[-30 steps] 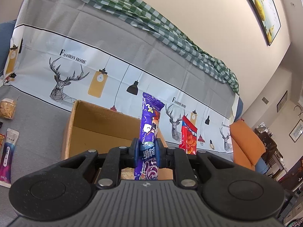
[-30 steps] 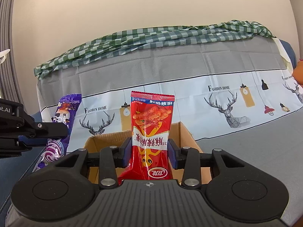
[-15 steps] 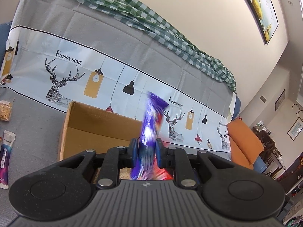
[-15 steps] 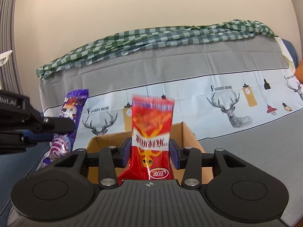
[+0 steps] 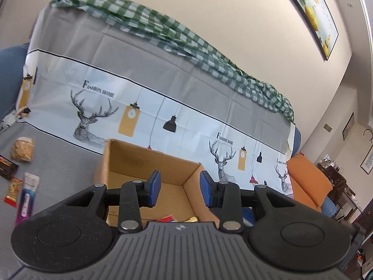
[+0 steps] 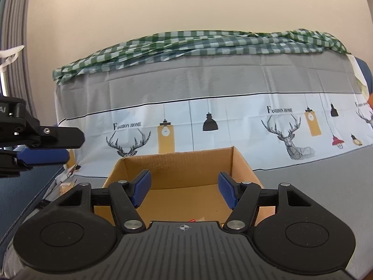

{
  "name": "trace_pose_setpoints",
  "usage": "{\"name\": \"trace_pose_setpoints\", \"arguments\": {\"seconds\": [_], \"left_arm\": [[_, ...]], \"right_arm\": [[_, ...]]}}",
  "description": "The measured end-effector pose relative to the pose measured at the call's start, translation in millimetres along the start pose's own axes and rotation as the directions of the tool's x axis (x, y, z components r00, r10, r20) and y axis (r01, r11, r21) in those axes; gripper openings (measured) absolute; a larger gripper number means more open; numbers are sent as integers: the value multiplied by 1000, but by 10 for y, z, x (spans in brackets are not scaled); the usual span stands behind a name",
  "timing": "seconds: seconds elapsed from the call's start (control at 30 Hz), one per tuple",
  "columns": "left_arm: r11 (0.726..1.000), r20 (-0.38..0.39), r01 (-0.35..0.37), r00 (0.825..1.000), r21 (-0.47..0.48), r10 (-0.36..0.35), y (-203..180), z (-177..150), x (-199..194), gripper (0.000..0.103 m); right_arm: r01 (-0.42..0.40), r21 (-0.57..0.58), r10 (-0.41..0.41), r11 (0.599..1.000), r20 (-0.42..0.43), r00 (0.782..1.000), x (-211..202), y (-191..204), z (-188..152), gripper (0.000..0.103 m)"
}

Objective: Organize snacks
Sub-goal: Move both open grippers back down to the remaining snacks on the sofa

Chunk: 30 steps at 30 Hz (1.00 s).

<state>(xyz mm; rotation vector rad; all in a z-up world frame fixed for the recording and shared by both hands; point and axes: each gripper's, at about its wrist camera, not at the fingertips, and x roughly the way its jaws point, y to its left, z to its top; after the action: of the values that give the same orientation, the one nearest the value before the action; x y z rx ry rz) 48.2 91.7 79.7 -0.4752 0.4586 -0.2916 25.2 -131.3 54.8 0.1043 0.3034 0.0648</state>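
Blue pads stand apart on both tools: the left hand-held gripper (image 5: 180,187) and the right hand-held gripper (image 6: 184,190) are opening with nothing between their jaws, both poised over the box (image 5: 139,161) at lower centre. Bits of wrapper (image 5: 177,219) peek from the box floor just above the left tool's body. Further off, at the left edge of the left view, a tube (image 5: 28,197), a red packet (image 5: 14,190) and a bag (image 5: 22,149) lie loose on the grey cover. The two tools sit close, so reaching out together risks a knock. Thin wrappers may slip from a shallow pinch.
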Motion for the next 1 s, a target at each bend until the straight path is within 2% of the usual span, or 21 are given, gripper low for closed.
{"name": "trace_pose_setpoints", "arguments": {"seconds": [0.13, 0.3, 0.4, 0.53, 0.7, 0.77, 0.8, 0.87, 1.0], "left_arm": [[1000, -10, 13, 1000, 0, -13, 269, -104, -163, 39], [1000, -42, -18, 999, 9, 18, 732, -233, -297, 34], [997, -35, -72, 997, 27, 73, 1017, -306, -362, 34], [987, -12, -144, 989, 71, 145, 1346, -396, -404, 34], [963, 17, -233, 972, 134, 233, 1702, -597, -387, 29], [970, -6, -237, 971, 50, 237, 1890, -646, -354, 24], [973, 5, -228, 974, 18, 228, 1952, -627, -367, 20], [980, 48, -196, 979, -37, 198, 2070, -597, -417, 20], [960, 86, -231, 965, -161, 247, 2334, -531, -413, 18]], "right_arm": [[-10, -29, 10, 1000, 3, 1000, -31, 111, -38, 65], [-38, -65, 39, 997, 14, 999, -88, 281, -92, 63], [-63, -76, 66, 995, 32, 997, -133, 380, -120, 55], [-101, -93, 105, 990, 40, 994, -155, 518, -153, 38], [-154, -112, 154, 982, -8, 988, -87, 738, -224, 29], [-175, -134, 174, 975, -24, 984, -71, 851, -260, 27], [-191, -145, 189, 971, -30, 982, -72, 914, -279, 26], [-222, -170, 218, 960, -40, 975, -77, 1048, -311, 23], [-275, -198, 267, 941, -63, 962, -77, 1319, -339, 21]]}}
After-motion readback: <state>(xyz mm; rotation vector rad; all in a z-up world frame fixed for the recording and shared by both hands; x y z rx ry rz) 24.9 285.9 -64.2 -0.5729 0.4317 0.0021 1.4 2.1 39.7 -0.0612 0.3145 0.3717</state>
